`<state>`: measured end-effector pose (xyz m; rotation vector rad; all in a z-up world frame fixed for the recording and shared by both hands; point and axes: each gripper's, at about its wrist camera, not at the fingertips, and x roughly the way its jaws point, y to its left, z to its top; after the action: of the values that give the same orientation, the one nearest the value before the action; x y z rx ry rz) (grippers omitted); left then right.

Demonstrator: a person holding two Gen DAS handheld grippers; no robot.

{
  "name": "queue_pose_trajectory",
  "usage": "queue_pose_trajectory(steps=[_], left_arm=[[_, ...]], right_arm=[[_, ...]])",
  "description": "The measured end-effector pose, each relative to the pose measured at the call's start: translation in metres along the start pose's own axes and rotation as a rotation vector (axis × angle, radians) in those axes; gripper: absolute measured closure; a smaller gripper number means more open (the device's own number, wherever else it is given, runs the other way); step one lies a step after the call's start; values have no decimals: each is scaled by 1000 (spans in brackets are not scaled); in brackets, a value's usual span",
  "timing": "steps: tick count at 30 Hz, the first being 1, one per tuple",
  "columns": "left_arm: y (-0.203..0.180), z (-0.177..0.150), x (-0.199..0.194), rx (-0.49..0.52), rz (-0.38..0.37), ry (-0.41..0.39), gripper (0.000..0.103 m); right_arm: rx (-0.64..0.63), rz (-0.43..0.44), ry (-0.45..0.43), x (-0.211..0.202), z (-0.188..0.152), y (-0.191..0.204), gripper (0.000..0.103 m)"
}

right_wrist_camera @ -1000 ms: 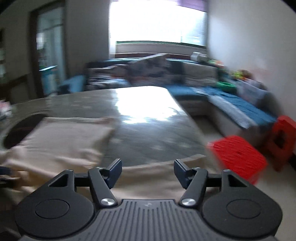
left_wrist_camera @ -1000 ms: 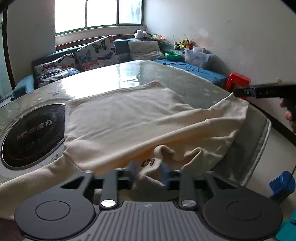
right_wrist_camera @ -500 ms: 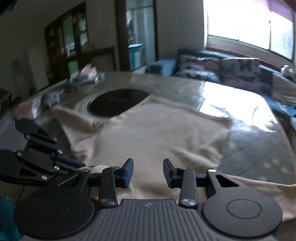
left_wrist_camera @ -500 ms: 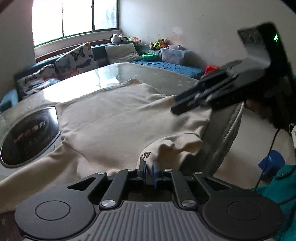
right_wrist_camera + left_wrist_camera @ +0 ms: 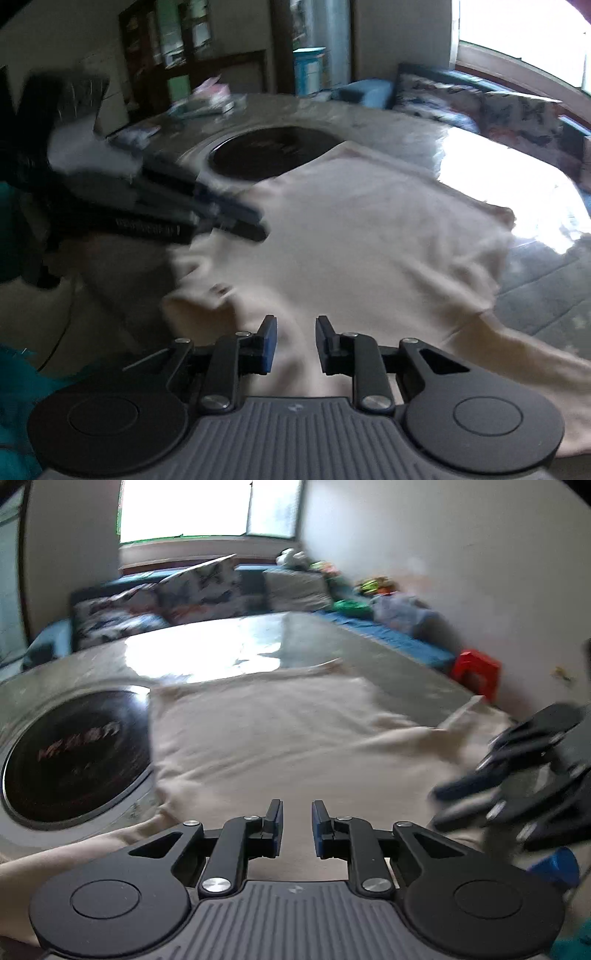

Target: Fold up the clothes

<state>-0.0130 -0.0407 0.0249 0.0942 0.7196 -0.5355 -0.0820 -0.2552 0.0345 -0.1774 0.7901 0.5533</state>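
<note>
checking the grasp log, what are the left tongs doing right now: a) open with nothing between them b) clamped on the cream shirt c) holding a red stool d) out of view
a: the left tongs show a clear gap between their pads, with the cream shirt lying flat on the table beyond them, not pinched.

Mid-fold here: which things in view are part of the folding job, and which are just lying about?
Part of the job:
- beige garment, spread on the table
- left gripper, open above it
- right gripper, open above it

Just lying about:
- round black cooktop set in the table
- red stool
- butterfly cushions on the sofa
- clutter at the table's far side
</note>
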Motion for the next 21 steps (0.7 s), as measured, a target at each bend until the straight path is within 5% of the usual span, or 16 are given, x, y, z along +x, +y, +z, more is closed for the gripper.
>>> queue_pose_trajectory(steps=[9,21], left_arm=[[37,-10,-1,-124,60,18,77],[47,-13,-5,-169,37,1,76]], right_arm=[[121,-122,11,35,29,-69,81],[279,-303,16,87,77,-160,79]])
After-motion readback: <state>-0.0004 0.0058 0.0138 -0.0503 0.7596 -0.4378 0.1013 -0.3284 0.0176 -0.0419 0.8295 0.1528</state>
